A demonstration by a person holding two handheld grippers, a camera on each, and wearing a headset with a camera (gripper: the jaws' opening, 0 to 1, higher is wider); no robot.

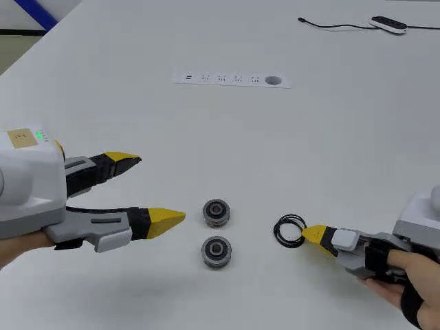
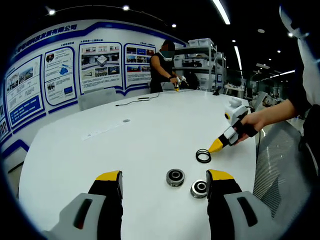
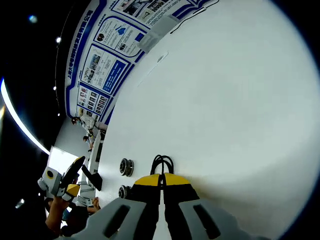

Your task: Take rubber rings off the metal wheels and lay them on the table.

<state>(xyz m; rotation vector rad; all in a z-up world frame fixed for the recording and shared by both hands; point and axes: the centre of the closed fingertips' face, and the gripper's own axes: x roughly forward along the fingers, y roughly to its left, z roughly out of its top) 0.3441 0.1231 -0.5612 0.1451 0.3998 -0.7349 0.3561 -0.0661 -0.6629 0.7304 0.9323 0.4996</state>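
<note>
The rubber rings point(image 1: 277, 230) lay as a small black bundle of thin loops on the white table point(image 1: 330, 124), to the right of the two metal wheels point(image 1: 216, 212) and apart from them. They looked light, limp and stretchy, likely to sag, cling or spring away. Taking them by a single strand at the outer edge seemed the sensible hold. The right gripper point(image 1: 311, 233) had its yellow-tipped jaws closed together at the near edge of the bundle. In the right gripper view the strands ran down into the seam between the tips, so the rings appeared to be nipped there. The left gripper point(image 1: 156, 189) hovered to the left of the wheels with its jaws spread wide and nothing between them. The wheels sat one behind the other as short, thick discs with dull metallic rims and dark centres. They seemed hard, fairly heavy for their size and liable to roll or slide on the smooth top. Whether any ring remained in their grooves could not be made out.
</note>
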